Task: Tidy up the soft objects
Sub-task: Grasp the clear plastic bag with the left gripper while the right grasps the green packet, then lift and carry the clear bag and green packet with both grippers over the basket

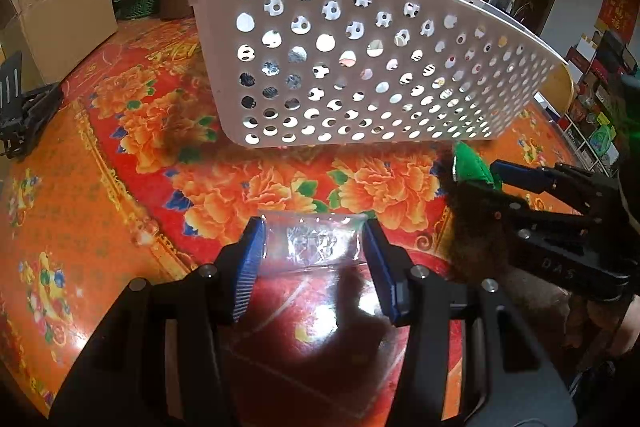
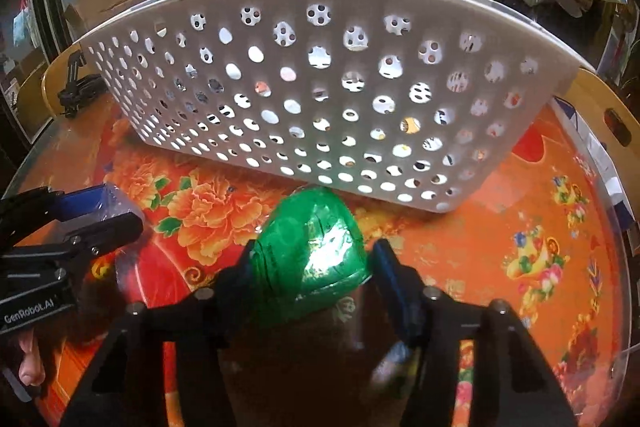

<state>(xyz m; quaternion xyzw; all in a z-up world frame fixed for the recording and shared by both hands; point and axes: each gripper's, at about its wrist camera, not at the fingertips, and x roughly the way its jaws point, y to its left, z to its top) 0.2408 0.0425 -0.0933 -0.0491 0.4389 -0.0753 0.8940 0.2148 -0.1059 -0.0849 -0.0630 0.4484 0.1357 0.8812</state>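
Left claw: pinches a clear plastic bag above the desk; body marked "GenRobot.AI" (read from the right wrist view). Right claw: pinches a green foil-wrapped soft toy with brown fur beneath, lower part hidden; body lettered "DAS", partly legible. White perforated basket: stands just beyond both; contents indistinct through the holes.
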